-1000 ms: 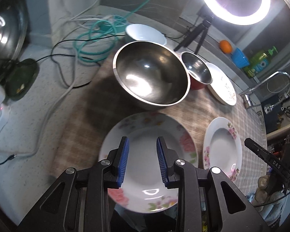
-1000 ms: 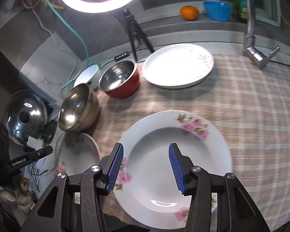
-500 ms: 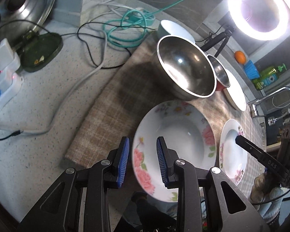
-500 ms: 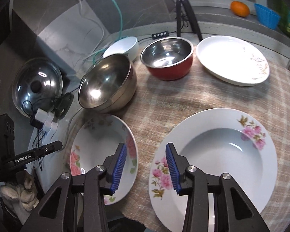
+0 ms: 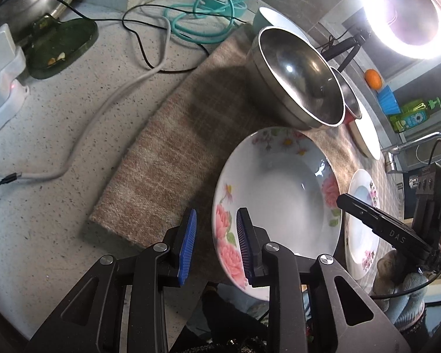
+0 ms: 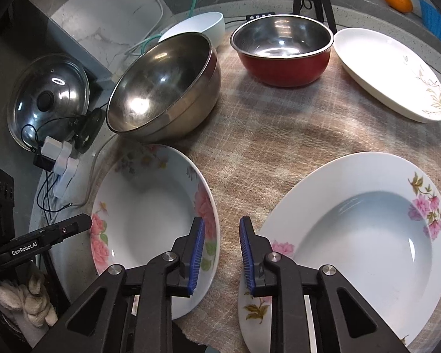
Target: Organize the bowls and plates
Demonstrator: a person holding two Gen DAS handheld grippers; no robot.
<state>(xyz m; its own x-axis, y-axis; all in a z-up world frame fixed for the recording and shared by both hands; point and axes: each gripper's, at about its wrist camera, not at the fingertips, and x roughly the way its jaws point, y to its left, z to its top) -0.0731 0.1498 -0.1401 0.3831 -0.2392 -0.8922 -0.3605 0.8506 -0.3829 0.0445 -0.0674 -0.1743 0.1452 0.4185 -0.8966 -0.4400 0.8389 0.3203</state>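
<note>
Plates and bowls lie spread over a checked cloth [image 6: 279,135] on the speckled bench [image 5: 58,135]. The right gripper [image 6: 222,253] points steeply down with its jaws closing; between the blue pads [image 6: 197,253] I see only bare cloth, in the gap between two floral soup plates. The left pad sits over the rim of the rose-patterned plate [image 6: 150,214], the right pad over the rim of the pink-flowered plate [image 6: 364,235], but nothing is gripped. The left gripper [image 5: 216,244] also points down, its jaws narrow and closing a little, and holds nothing; its right pad [image 5: 244,247] hangs over the near rim of the rose-patterned plate [image 5: 279,200], the left pad over the cloth's [image 5: 176,147] edge.

Beyond the plates a large steel mixing bowl [image 6: 164,88] rests tilted on the cloth, just behind the rose-patterned plate. Next to it stands a red bowl with a steel inside [image 6: 282,50], and a white bowl [image 6: 197,26] sits behind the mixing bowl at the cloth's far edge. A plain white plate with a gold sprig [image 6: 391,70] lies at the far right.

Off the cloth, cables [image 5: 150,67] trail over the bench, and a glass pot lid [image 6: 48,97] leans at the wall. A ring light [image 5: 408,14] glares overhead.
</note>
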